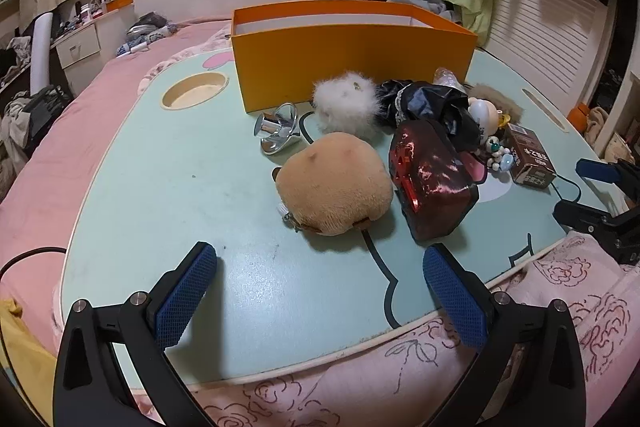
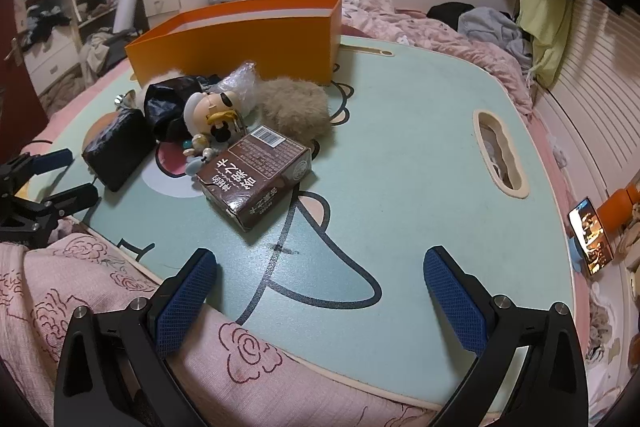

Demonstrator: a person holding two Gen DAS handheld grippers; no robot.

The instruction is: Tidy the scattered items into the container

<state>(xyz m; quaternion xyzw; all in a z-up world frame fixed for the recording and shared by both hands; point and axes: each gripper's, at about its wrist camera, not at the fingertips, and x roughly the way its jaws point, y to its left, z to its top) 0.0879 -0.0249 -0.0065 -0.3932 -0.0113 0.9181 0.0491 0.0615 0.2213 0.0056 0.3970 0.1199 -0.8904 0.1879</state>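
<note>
An orange open box [image 1: 352,55] stands at the back of a mint lap table [image 1: 180,187]; it also shows in the right wrist view [image 2: 240,43]. Scattered in front: a tan plush [image 1: 334,185], a white fluffy ball [image 1: 346,103], a chrome funnel-shaped piece [image 1: 278,131], a shiny red-black pouch [image 1: 432,179], a black bag [image 1: 424,103], a brown carton [image 2: 256,175], a figurine [image 2: 212,111] and a beige fur ball [image 2: 296,107]. My left gripper [image 1: 320,267] is open and empty, just short of the tan plush. My right gripper [image 2: 320,267] is open and empty, near the carton.
The table lies on a pink bed cover [image 1: 80,99]. It has a round cup recess [image 1: 196,91] and a slot handle [image 2: 500,155]. A lit phone [image 2: 592,235] stands to the right. Clothes hang at the back right [image 2: 544,7]. Drawers and clutter line the left wall [image 2: 52,39].
</note>
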